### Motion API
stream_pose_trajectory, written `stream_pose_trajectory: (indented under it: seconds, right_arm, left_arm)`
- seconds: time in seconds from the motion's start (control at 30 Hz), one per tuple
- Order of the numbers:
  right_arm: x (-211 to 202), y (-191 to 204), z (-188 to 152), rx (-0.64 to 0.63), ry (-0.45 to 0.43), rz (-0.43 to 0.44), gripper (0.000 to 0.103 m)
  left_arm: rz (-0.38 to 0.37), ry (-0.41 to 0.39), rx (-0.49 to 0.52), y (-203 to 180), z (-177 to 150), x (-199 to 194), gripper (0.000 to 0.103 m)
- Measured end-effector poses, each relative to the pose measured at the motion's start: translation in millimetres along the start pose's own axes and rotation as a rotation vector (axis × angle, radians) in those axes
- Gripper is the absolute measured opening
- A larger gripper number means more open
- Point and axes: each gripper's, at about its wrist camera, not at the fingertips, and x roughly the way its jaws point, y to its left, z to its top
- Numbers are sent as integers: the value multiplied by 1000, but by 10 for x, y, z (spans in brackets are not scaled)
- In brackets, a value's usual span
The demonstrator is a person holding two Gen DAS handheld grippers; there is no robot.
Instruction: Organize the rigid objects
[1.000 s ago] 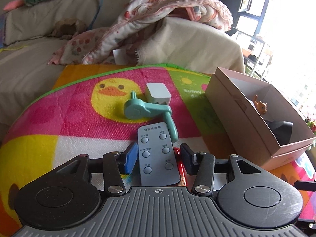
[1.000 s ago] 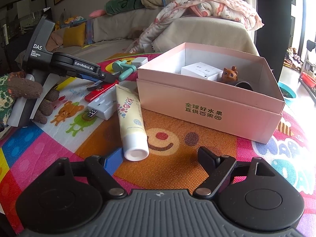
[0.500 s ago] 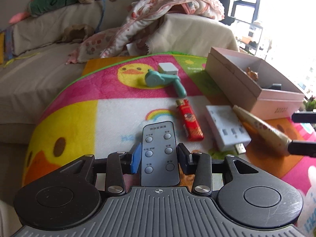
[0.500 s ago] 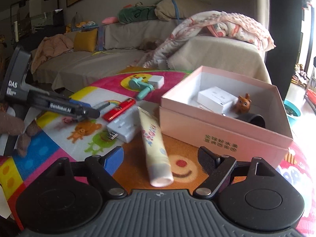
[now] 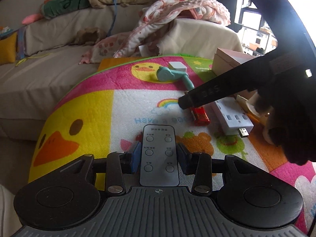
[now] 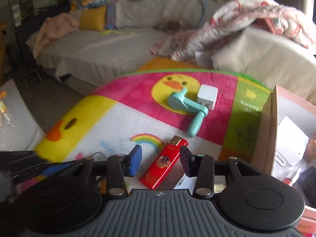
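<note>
Between the parted right gripper (image 6: 160,163) fingers, the stiff, light, probably slick red lighter (image 6: 164,166) suits a mid-body pinch, while the left gripper (image 5: 159,156) clamps the remote control (image 5: 159,155).

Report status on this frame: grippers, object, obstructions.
Left gripper shut on grey remote. Right gripper open, straddling red lighter on mat. Pink box close on the right; nothing between the fingers but the lighter.
</note>
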Motion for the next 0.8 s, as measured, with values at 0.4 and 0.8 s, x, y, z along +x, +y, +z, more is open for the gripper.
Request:
stream_pose_trajectory:
  seconds: [0.4,0.8]
  right_arm:
    - [-677,22,-279,-41,-35,110,22]
    - [-2277,-778,-1587,72,-132,-48,22]
  left_arm:
    - [-112,-19,8,-88,-151,-177,44]
    - [-526,111,185,-1151,-235,-648,43]
